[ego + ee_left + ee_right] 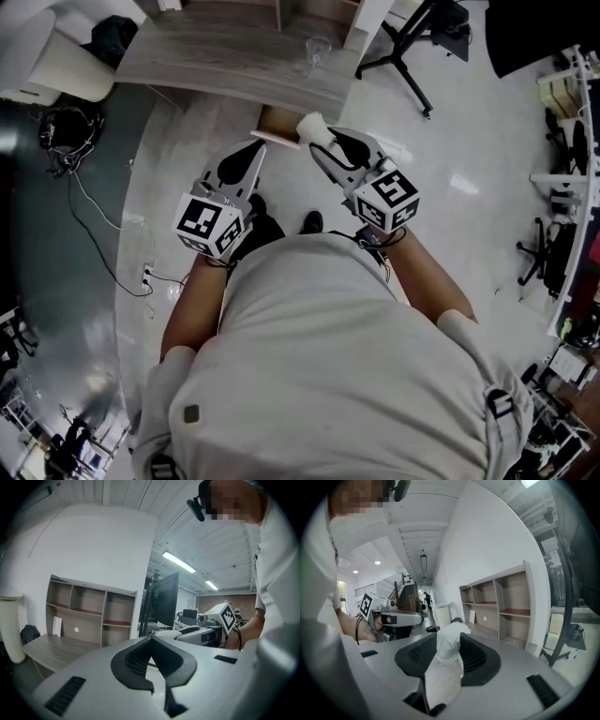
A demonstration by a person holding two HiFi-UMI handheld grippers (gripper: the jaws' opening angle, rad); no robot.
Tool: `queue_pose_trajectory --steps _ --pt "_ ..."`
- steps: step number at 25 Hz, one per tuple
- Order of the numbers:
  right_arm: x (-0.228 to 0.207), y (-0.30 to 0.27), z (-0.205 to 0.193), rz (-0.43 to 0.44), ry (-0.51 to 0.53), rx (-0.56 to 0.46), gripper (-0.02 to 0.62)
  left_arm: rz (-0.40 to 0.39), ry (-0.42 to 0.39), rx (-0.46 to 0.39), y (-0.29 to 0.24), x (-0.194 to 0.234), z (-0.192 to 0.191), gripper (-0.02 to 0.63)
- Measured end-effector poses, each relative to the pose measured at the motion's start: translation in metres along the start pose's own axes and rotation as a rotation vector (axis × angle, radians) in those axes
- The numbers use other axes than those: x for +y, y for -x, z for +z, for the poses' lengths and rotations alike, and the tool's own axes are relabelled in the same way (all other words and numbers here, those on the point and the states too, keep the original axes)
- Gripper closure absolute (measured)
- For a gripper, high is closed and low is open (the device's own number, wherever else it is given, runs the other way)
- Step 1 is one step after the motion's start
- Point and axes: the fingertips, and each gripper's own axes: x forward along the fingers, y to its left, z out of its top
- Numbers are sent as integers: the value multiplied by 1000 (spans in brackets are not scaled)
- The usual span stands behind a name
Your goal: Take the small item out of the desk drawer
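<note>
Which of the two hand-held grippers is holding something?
The right hand-held gripper: its jaws clamp a white crumpled item. The left hand-held gripper has its jaws shut together with nothing between them.

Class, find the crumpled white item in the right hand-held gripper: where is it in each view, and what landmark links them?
Head view: crumpled white item above centre, at the tip of the right hand-held gripper.
Left gripper view: probably the small pale shape near centre.
Right gripper view: bottom centre, clamped between the jaws.
Shared landmark: the grey wooden desk.
</note>
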Motion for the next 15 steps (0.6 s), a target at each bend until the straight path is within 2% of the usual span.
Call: queue_pose_trajectory --steps 4,8,15 --pt "11 20 -11 42 12 -1 431 37 16 -4 6 -25 -11 591" --pt "28 33 -17 68 28 -7 431 37 6 -2 20 -46 -15 591" --pt "58 48 -21 57 42 -25 431 38 0 -12 48 -53 -15 591"
